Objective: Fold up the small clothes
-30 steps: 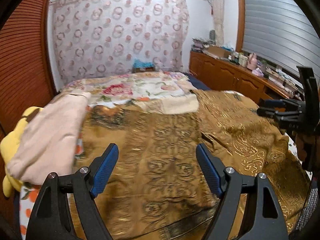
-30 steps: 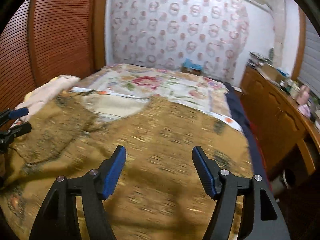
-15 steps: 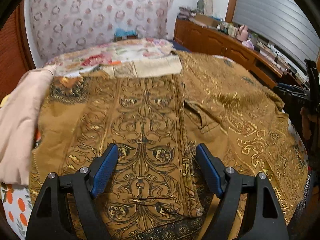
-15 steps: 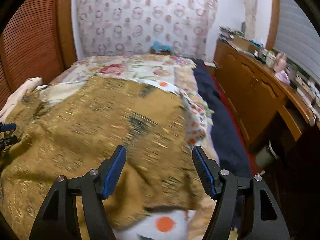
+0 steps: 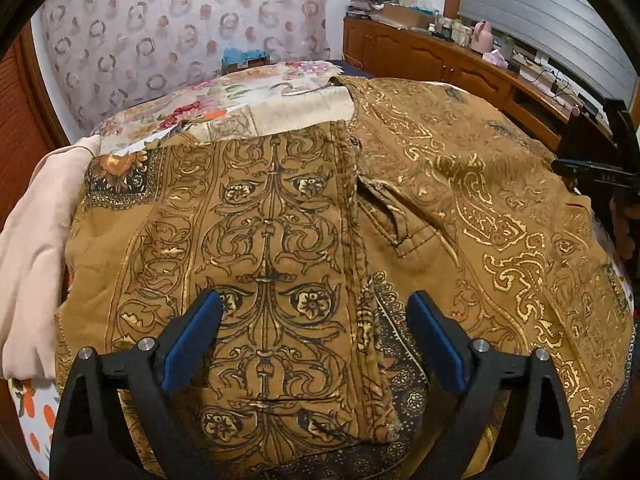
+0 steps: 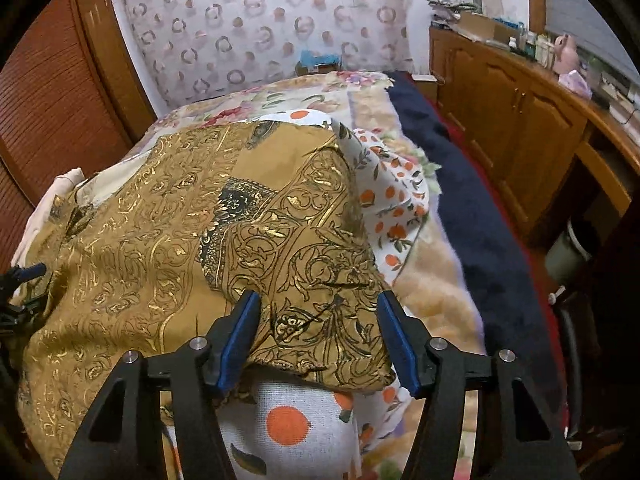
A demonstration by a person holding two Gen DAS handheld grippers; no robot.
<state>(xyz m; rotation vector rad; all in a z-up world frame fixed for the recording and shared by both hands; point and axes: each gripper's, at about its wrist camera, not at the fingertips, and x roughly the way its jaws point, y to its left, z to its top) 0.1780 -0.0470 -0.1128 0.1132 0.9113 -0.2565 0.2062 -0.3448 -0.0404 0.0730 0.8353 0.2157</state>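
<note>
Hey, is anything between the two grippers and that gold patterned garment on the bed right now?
Nothing visible. The left gripper and the right gripper are both open directly over the gold garment, with no other item between.

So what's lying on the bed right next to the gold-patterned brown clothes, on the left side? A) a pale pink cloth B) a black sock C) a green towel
A: in the left wrist view a pale pink cloth lies along the left edge of the brown garment.

Brown garment [image 5: 280,220] w/ gold & black scrollwork, white sheet [image 6: 400,200] w/ orange fruit print, pink cloth [image 5: 36,232], blue-padded black tongs [image 5: 314,336]
</note>
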